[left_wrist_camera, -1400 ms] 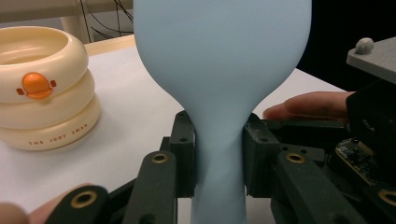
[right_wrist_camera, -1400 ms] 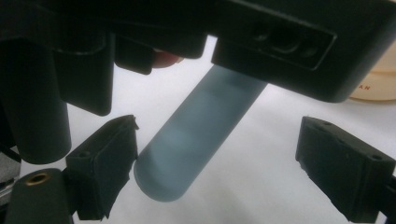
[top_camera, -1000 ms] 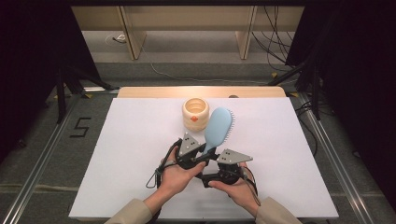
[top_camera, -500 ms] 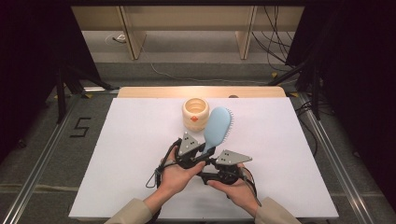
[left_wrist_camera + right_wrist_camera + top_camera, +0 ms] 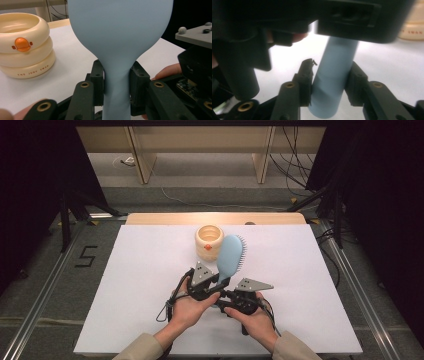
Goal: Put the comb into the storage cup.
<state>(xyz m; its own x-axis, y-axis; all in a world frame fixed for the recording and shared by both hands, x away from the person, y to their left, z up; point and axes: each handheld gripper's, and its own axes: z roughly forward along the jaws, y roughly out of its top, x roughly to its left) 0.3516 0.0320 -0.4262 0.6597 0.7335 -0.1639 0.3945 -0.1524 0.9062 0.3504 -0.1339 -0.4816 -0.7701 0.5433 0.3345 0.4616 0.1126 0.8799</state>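
Blue hairbrush handle (mostly hidden) between both grippers' jaws

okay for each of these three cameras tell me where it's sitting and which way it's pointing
High view: above the person's side, looking forward and down on the white table; both hands and sleeves show.
Left gripper view: rides the left gripper, looking along its jaws at the pale blue plastic hairbrush; fingertips show.
Right gripper view: rides the right gripper, jaws flanking the brush handle; a fingertip shows.
Shared: both gripper views show the brush and the cream ringed duck cup.
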